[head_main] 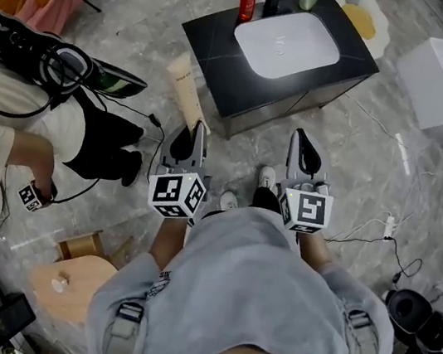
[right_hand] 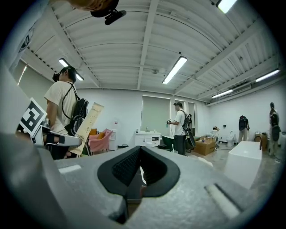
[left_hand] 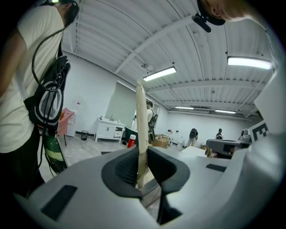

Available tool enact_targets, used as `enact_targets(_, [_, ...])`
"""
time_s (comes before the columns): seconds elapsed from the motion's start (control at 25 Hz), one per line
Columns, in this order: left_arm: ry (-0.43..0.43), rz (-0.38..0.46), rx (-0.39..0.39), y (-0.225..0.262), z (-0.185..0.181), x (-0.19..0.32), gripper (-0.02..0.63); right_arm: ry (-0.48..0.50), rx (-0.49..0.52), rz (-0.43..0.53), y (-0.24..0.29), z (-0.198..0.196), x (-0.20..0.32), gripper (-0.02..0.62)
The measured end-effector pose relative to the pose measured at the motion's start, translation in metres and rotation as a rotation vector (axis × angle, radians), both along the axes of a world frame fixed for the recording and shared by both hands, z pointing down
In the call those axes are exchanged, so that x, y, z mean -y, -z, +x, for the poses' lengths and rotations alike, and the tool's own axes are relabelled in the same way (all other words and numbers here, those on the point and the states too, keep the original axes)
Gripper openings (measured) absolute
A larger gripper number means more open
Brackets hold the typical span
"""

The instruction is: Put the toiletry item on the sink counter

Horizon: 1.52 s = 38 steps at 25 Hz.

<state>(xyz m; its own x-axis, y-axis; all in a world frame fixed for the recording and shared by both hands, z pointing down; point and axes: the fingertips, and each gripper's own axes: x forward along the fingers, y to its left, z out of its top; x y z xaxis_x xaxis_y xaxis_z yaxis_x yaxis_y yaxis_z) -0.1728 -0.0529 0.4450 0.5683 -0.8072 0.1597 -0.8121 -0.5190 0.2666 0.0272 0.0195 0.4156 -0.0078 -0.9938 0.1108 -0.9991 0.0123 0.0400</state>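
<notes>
Overhead, person faces black sink counter [head_main: 215, 41], gripper in each hand. Left gripper [head_main: 193, 132] is clamped on one end of cream tube [head_main: 186, 86] — tube juts forward over floor, just beside counter's near-left corner, not on it. Right gripper [head_main: 304, 148] is empty, jaws pressed together. Red bottle [head_main: 247, 0] stands on counter behind white basin [head_main: 286, 44] — second person [head_main: 11, 128] at left.
</notes>
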Motion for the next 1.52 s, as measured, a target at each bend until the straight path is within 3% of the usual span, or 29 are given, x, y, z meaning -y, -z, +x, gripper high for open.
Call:
enact_targets(0.52, [0.083,-0.007,0.017,0.0,0.034,0.069,0.048,0.106,0.02,0.024,-0.002,0.036,0.098,0.005])
enact_targets(1.12, [0.249,-0.043,0.067,0.007,0.121,0.178,0.048,0.334,0.029,0.018,-0.002,0.115,0.243,0.005])
enact_targets(1.52, [0.274,-0.083,0.091,-0.002,0.152,0.214,0.048,0.414,0.068,0.013,-0.017,0.133,0.291,0.005])
